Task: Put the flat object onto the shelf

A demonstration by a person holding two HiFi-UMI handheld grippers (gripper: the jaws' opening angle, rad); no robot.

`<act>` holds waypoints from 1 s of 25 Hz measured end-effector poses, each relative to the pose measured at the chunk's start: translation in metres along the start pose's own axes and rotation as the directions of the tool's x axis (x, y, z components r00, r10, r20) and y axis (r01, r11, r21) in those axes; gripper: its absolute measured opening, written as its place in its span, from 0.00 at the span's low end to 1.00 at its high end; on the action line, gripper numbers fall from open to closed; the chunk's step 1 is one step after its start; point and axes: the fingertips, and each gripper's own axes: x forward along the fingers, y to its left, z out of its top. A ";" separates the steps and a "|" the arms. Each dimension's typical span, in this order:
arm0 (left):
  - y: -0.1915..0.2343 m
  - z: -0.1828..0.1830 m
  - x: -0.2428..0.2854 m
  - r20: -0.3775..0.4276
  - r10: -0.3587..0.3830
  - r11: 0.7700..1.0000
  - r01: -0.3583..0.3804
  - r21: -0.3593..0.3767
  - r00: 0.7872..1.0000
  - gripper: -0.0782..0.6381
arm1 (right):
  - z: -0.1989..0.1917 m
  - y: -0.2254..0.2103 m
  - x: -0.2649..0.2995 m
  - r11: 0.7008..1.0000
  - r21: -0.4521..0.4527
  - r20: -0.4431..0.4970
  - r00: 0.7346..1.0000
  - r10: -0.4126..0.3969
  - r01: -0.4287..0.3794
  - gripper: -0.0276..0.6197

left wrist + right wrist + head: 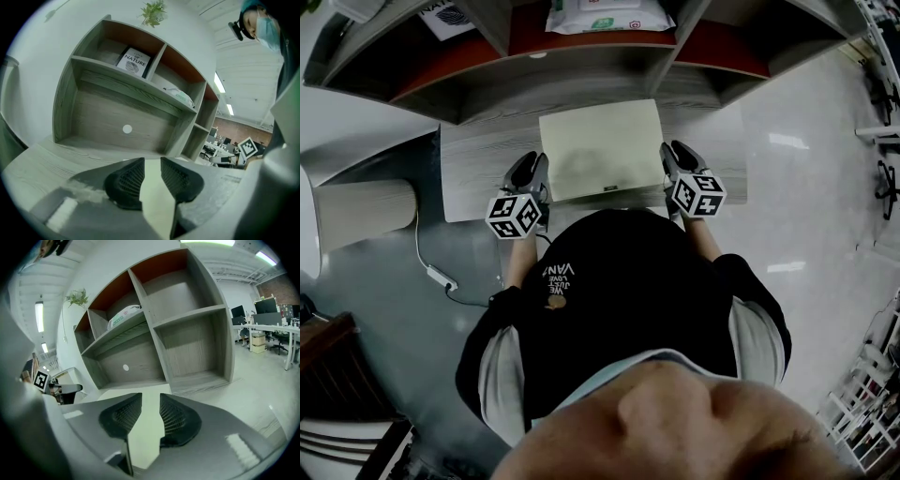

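The flat object lay on the shelf's bottom board. Placing looked done. The left gripper and right gripper flanked it, jaws released around its edges; only withdrawal remained.

flat object on shelf ledge, between left claw and right claw

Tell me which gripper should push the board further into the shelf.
Right, marginally. Both grippers are open with the board between their jaws, but the right gripper sits further up its side edge; the left gripper is nearer the front corner.
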 end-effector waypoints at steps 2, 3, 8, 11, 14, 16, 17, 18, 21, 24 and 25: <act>0.001 -0.006 0.003 -0.021 0.005 1.000 -0.005 -0.006 1.000 0.26 | -0.004 -0.002 0.003 1.000 0.009 -0.021 1.000 0.004 -0.004 0.27; 0.002 -0.008 0.005 -0.031 0.008 1.000 -0.008 -0.009 0.999 0.27 | -0.006 -0.002 0.005 1.000 0.012 -0.032 0.999 0.008 -0.007 0.29; 0.010 -0.022 0.012 -0.086 0.036 0.998 -0.041 -0.054 0.996 0.45 | -0.014 -0.002 0.013 0.999 0.031 -0.084 0.996 0.032 -0.029 0.38; 0.012 -0.031 0.016 -0.118 0.042 0.995 -0.052 -0.083 0.992 0.48 | -0.018 -0.003 0.019 0.999 0.024 -0.113 0.993 0.041 -0.038 0.41; 0.013 -0.041 0.021 -0.154 0.044 0.992 -0.062 -0.112 0.987 0.52 | -0.021 -0.004 0.024 0.999 0.019 -0.144 0.988 0.052 -0.049 0.42; 0.014 -0.046 0.025 -0.178 0.040 0.990 -0.064 -0.128 0.983 0.55 | -0.022 -0.004 0.029 0.998 0.028 -0.158 0.985 0.063 -0.060 0.44; 0.015 -0.049 0.027 -0.189 0.035 0.988 -0.062 -0.141 0.981 0.56 | -0.022 -0.004 0.031 0.997 0.034 -0.164 0.984 0.069 -0.064 0.45; 0.015 -0.052 0.028 -0.202 0.028 0.986 -0.061 -0.156 0.979 0.58 | -0.023 -0.004 0.034 0.997 0.040 -0.171 0.983 0.074 -0.068 0.46; 0.016 -0.062 0.032 -0.248 0.016 0.981 -0.064 -0.184 0.969 0.61 | -0.026 -0.003 0.039 0.996 0.051 -0.204 0.975 0.088 -0.079 0.49; 0.017 -0.070 0.035 -0.286 0.010 0.976 -0.072 -0.205 0.958 0.63 | -0.034 -0.002 0.045 0.993 0.070 -0.249 0.962 0.109 -0.094 0.51; 0.017 -0.072 0.036 -0.297 0.009 0.974 -0.075 -0.212 0.955 0.63 | -0.037 -0.002 0.047 0.992 0.079 -0.263 0.958 0.114 -0.097 0.52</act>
